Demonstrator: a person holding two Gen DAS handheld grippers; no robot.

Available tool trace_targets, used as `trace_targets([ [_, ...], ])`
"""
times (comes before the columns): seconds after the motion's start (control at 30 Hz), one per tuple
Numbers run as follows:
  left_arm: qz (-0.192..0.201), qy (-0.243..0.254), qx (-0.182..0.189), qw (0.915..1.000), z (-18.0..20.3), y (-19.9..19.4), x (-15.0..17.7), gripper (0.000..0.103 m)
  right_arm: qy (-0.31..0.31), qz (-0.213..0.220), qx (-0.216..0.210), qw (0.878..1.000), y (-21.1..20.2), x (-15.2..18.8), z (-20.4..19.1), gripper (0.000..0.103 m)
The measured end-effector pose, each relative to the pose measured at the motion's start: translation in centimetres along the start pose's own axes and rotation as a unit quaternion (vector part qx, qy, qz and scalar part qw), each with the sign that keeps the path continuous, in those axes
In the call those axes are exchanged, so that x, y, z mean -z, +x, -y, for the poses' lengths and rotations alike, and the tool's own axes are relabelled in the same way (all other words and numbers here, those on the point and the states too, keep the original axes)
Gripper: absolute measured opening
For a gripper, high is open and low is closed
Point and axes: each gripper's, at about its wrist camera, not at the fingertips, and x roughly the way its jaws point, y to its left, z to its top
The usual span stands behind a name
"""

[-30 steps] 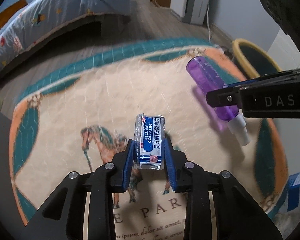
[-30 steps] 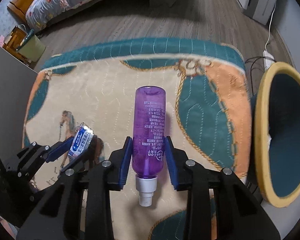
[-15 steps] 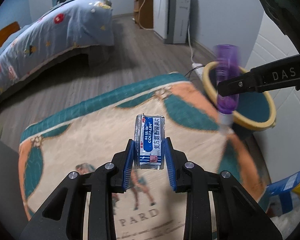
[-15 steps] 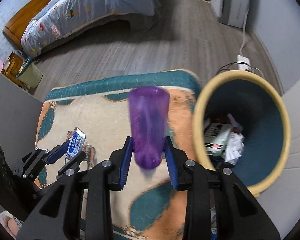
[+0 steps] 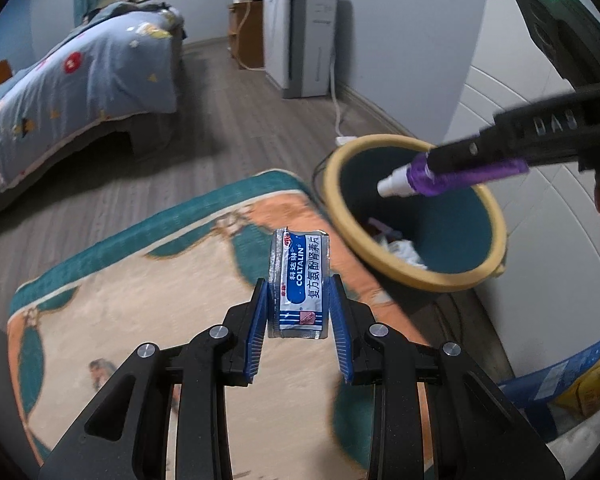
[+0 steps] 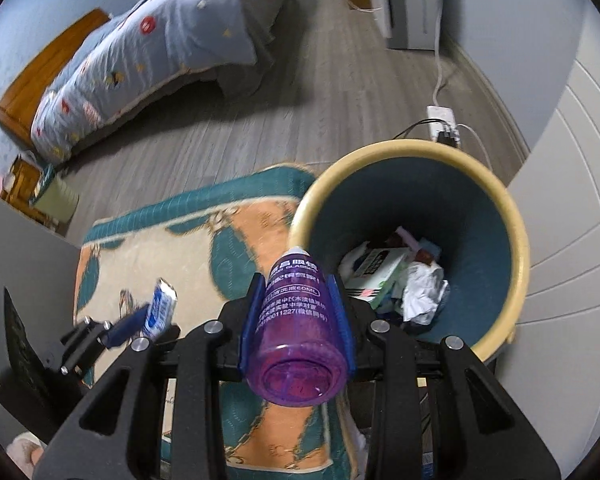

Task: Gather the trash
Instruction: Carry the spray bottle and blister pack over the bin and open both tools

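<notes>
Light in my feeds is dim and cool, a flat indoor wash with no strong source I can pick out. Soft shadow pools under the bed (image 5: 80, 92) and inside the bin (image 6: 496, 200). Both fisheye views bow the walls hard and go black at the corners. Motion blur smears the rug (image 5: 140, 280) (worst near the frame edges), while the blue packet (image 5: 299, 284) reads sharp. The purple bottle (image 6: 296, 336) base looks slightly soft up close.

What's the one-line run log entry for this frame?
left gripper: shut on medicine packet over rug | right gripper: shut on purple bottle at bin rim | bin: holds trash
</notes>
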Motion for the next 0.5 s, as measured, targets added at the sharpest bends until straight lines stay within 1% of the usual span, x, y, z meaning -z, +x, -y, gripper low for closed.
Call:
trace_targets([
  [0.1,-0.004,0.010,0.011,0.9999,1.7,0.7,-0.6,0.032,0.017,0.014,0.020,1.000,-0.7,-0.5,2.5,0.032],
  [0.23,0.000,0.036,0.028,0.9990,4.3,1.2,-1.7,0.032,0.061,0.021,0.029,0.997,-0.9,-0.6,6.0,0.032],
  [0.33,-0.006,0.048,0.042,0.9980,5.8,1.9,-2.4,0.032,0.073,0.019,0.041,0.996,-0.4,-0.5,7.5,0.032],
  [0.5,-0.031,0.068,0.066,0.9950,8.4,4.0,-3.4,0.032,0.110,0.006,0.054,0.993,0.9,0.2,10.2,0.032],
])
